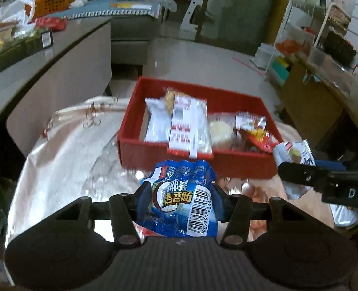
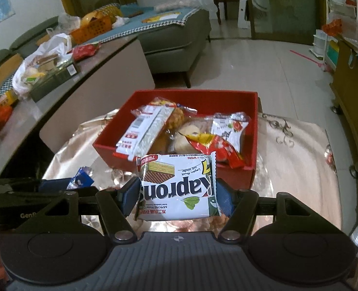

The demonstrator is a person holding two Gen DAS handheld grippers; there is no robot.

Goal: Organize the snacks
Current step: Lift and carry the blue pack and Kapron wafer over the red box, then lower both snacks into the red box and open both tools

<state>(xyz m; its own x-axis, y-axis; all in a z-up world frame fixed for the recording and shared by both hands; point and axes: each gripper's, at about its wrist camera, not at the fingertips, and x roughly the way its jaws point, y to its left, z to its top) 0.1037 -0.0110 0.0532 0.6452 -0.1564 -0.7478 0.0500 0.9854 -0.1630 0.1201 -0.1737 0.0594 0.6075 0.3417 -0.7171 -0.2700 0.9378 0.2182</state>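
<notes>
Left gripper [image 1: 179,201] clamps a blue sausage pack [image 1: 179,201] just short of the red box [image 1: 198,131]'s near wall; right gripper [image 1: 297,169] holds a wafer packet [image 1: 294,154] by its near right corner.

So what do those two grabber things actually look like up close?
Both are alike: the left gripper and right gripper have black angular linkage arms with silver pivot pins, dark blue padded jaws, and a grey ribbed body flanked by round black housings. White lettering marks the sides. No cables show.

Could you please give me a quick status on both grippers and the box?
Left gripper shut on blue sausage pack. Right gripper shut on Kaprons wafer pack. Red box ahead, part filled. Nothing blocking.
</notes>
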